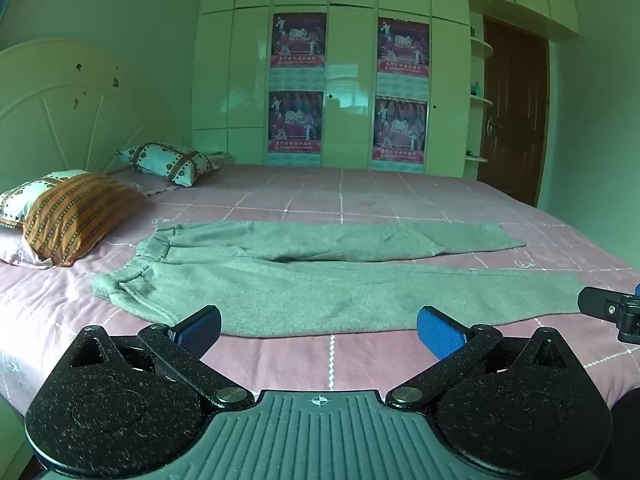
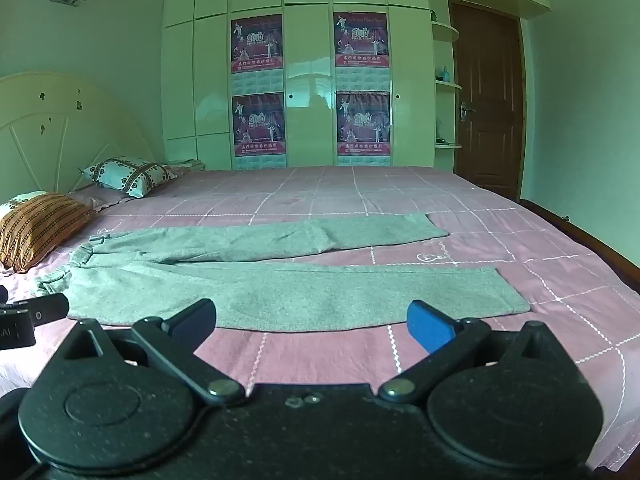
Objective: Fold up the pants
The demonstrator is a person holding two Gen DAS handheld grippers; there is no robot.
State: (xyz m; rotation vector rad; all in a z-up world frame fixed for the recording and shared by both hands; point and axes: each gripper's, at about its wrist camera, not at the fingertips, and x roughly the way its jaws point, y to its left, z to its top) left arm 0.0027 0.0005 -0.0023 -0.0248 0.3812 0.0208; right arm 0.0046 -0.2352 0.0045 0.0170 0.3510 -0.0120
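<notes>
Grey pants (image 1: 304, 280) lie flat on the pink checked bed (image 1: 360, 196), waistband at the left, both legs spread apart and reaching right. They also show in the right wrist view (image 2: 288, 288). My left gripper (image 1: 320, 330) is open and empty, just in front of the near leg's near edge. My right gripper (image 2: 312, 322) is open and empty, in front of the near leg further right. The right gripper's tip shows at the left wrist view's right edge (image 1: 608, 312). The left gripper's tip shows at the right wrist view's left edge (image 2: 36, 314).
An orange striped pillow (image 1: 76, 216) and a patterned pillow (image 1: 168, 162) lie at the head of the bed by the cream headboard (image 1: 60, 100). A white wardrobe (image 1: 348, 64) with posters stands behind the bed. A brown door (image 1: 514, 112) is at the back right.
</notes>
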